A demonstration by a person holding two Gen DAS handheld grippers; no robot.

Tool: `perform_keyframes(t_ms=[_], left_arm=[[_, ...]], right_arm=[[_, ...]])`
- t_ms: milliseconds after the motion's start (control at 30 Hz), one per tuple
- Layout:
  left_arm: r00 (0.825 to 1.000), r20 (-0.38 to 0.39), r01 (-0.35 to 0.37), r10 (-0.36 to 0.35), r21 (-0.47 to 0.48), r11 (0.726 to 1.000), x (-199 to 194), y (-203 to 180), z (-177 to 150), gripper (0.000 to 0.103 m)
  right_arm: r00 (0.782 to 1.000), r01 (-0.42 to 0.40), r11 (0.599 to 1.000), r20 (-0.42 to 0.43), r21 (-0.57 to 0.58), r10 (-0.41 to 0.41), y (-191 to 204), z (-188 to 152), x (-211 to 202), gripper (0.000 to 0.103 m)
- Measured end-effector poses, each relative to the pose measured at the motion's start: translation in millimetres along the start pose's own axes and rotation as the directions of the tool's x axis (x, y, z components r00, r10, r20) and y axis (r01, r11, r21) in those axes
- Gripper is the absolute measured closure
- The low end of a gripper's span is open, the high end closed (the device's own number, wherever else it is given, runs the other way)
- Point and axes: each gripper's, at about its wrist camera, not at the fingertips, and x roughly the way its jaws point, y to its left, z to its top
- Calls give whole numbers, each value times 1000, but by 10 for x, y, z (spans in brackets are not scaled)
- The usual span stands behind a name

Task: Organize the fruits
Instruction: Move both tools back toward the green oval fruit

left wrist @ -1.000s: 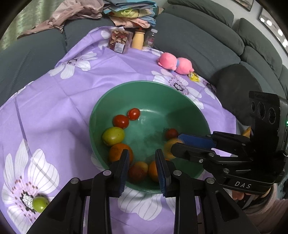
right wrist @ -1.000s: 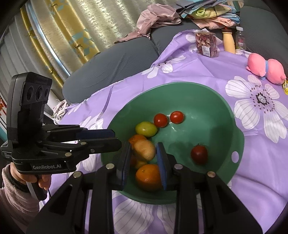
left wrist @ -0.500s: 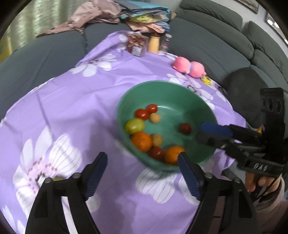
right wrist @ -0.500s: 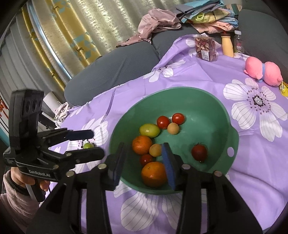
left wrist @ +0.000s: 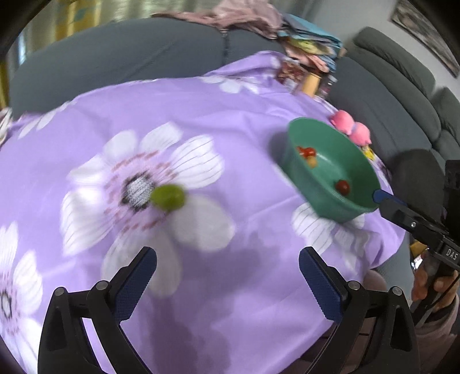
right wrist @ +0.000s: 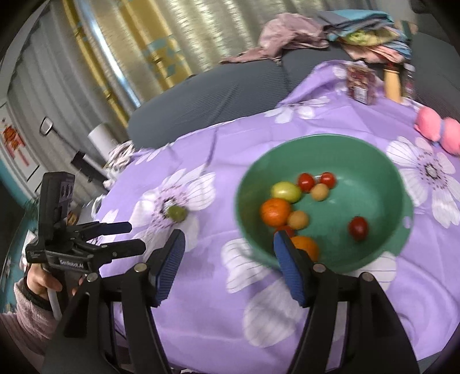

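A green fruit (left wrist: pixel 168 197) lies alone on a white flower of the purple cloth (left wrist: pixel 244 100), ahead of my left gripper (left wrist: pixel 227 267), whose jaws are opening wide with nothing between them. The same green fruit (right wrist: pixel 176 213) shows in the right wrist view, just beyond the left gripper (right wrist: pixel 126 237). The green bowl (right wrist: pixel 373 155) holds several fruits: red tomatoes, oranges, a yellow-green fruit and small yellow ones. My right gripper (right wrist: pixel 227 253) hovers at the bowl's near rim, jaws opening and empty. In the left wrist view the green bowl (left wrist: pixel 319 201) sits at the right.
A pink plush toy (right wrist: pixel 440 132), a snack box (right wrist: pixel 360 83) and a bottle (right wrist: pixel 392 80) stand at the cloth's far edge. Clothes (right wrist: pixel 330 26) are piled on the grey sofa (right wrist: pixel 215 97) behind. A person's hand (right wrist: pixel 40 283) holds the left gripper.
Both grippers went from shut to open and drew back from the bowl. The left one swung away from the bowl toward the lone green fruit on the cloth. A small yellow fruit dropped into the bowl.
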Motion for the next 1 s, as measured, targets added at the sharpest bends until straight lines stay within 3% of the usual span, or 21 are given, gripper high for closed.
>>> perform_keyframes(t_ms=[333,1000], left_arm=[[999,29,-33,36,-98,995,-286,396,-295,4],[997,40,77,-73,-97,992,-279,495,-436,4]], right_arm=[[994,-64,993,-90,-95,55,475,-110,260,38],[983,-57,982,-184,-178,24,877,-176,529,38]])
